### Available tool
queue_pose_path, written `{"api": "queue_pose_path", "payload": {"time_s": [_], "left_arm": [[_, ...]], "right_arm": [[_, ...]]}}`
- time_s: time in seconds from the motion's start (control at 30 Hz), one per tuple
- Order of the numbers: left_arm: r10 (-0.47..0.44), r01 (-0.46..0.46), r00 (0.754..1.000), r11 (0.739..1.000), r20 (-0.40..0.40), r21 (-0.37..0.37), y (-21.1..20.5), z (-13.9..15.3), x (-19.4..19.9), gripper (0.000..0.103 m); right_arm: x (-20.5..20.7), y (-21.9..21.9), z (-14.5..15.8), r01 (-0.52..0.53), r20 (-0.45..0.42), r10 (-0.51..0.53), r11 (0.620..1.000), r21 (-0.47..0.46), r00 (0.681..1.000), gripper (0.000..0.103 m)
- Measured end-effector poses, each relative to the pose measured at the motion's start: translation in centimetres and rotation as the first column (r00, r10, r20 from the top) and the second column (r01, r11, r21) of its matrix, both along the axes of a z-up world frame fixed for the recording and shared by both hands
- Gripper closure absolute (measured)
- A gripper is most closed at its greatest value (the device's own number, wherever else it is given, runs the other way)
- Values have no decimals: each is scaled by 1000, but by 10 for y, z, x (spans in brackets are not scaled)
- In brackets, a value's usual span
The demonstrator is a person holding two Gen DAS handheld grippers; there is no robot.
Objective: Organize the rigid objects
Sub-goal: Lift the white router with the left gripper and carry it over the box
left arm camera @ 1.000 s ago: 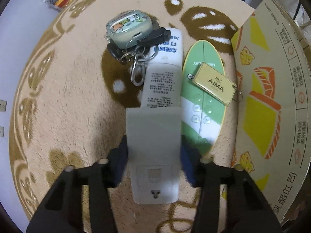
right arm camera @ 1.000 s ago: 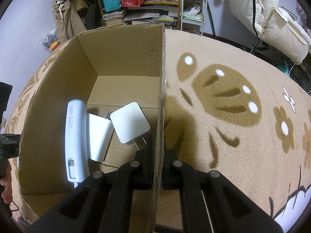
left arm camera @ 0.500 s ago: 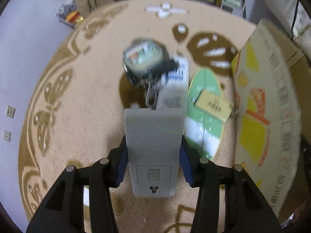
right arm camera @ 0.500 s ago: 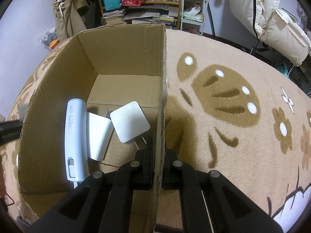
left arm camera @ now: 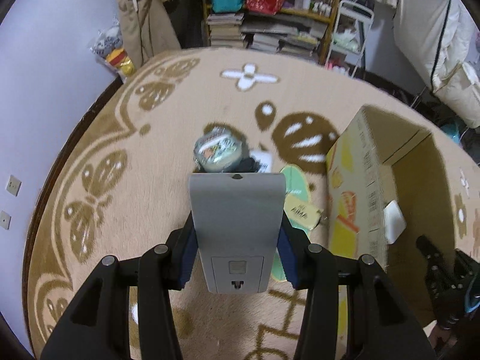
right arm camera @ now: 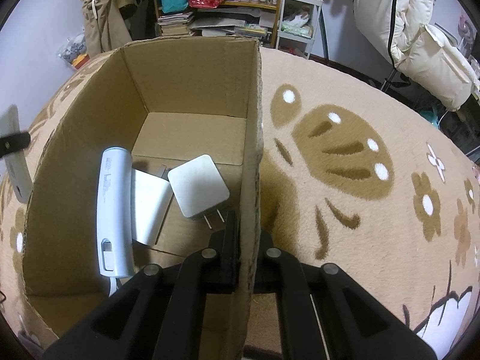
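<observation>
The left gripper (left arm camera: pixel 237 258) grasps a grey remote (left arm camera: pixel 237 228) by its sides, raised clear of the rug (left arm camera: pixel 144 198) over the keychain clutter (left arm camera: pixel 217 153). The right gripper (right arm camera: pixel 246 258) is clenched on the near right wall of the cardboard box (right arm camera: pixel 186 84). Its open top is unobstructed, and two white chargers (right arm camera: pixel 198 190) and a white remote (right arm camera: pixel 114 210) lie inside.

The grey remote (left arm camera: pixel 237 228) in the left wrist view covers most of the white tube (left arm camera: pixel 263 162) and the near part of the keyring case (left arm camera: pixel 217 151), both blurred; the green oval card (left arm camera: pixel 292 180) shows only slivers, its lettering unreadable; the gold tag (left arm camera: pixel 301 213) is partly hidden; in the right wrist view the box wall (right arm camera: pixel 250 165) conceals the right gripper (right arm camera: pixel 247 252) fingertips; the white bar's (right arm camera: pixel 115 210) cord runs under the gripper body.
</observation>
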State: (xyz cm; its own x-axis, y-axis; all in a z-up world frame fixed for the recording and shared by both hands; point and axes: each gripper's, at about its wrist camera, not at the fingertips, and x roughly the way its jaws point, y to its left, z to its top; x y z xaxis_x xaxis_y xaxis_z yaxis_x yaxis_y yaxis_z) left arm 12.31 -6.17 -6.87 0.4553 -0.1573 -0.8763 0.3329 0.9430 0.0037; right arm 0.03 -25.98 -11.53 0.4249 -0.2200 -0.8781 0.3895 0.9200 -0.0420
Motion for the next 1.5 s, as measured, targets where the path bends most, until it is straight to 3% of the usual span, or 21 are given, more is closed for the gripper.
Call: {"api": "queue_pose_path", "payload": {"time_s": [0.47, 0.67, 0.87, 1.17, 1.5], "left_arm": [[-86, 97, 992, 989, 94, -115, -33, 37, -12, 57], [-138, 163, 978, 973, 159, -160, -52, 55, -26, 57], [-174, 222, 966, 939, 193, -263, -60, 72, -35, 57], [-231, 277, 958, 900, 170, -336, -77, 64, -39, 57], [-252, 250, 967, 931, 30, -264, -96, 16, -33, 57]], "right_arm": [[1, 2, 3, -1, -13, 1, 1000, -16, 1000, 97], [1, 2, 2, -2, -22, 1, 1000, -18, 1000, 97], [2, 4, 2, -5, -34, 4, 1000, -26, 999, 97], [3, 6, 4, -3, -52, 2, 1000, -28, 999, 97], [3, 5, 5, -3, -52, 1, 1000, -21, 999, 97]]}}
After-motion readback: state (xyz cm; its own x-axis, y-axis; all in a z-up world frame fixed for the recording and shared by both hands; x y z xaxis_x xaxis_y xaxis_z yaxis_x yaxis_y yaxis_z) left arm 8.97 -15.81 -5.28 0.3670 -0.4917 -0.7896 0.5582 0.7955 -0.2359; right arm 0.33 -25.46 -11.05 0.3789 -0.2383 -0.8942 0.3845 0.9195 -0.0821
